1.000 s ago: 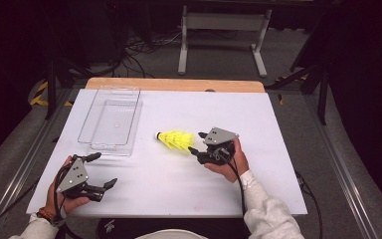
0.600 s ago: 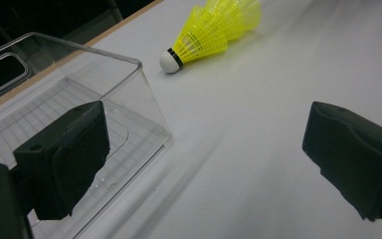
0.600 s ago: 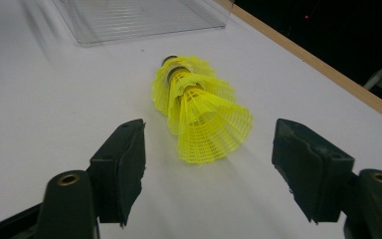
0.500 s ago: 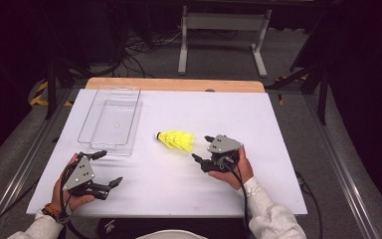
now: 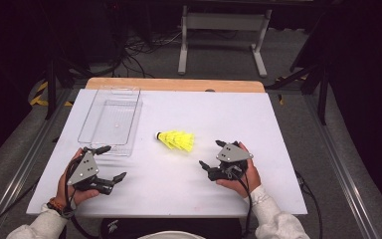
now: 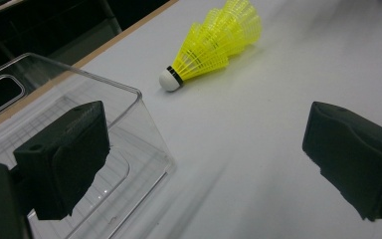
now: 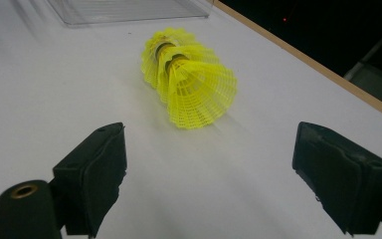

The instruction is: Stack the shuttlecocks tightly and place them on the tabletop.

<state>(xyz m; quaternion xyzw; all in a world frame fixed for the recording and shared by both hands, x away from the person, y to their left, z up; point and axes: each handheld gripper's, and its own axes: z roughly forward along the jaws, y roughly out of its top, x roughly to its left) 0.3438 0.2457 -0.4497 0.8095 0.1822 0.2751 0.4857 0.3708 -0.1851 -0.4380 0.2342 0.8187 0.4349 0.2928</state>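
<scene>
While both grippers gape empty, nested yellow shuttlecocks (image 5: 176, 140) lie sideways.
Mesh skirts stacked, white cork tip (image 6: 169, 79) pointing toward the clear tray (image 5: 110, 119); right gripper (image 5: 210, 156) jaws have just been opening, left gripper (image 5: 112, 162) wide apart.

The stack of yellow shuttlecocks (image 5: 176, 140) lies on its side on my white surface (image 5: 258, 124), several mesh plastic skirts nested one inside another. Its white cork tip with a dark band (image 6: 169, 79) points toward the clear tray (image 5: 110, 121), which sits near it but apart. The flared open end (image 7: 199, 97) faces my right tongs (image 5: 210, 155), untouched, nothing resting on it.
</scene>
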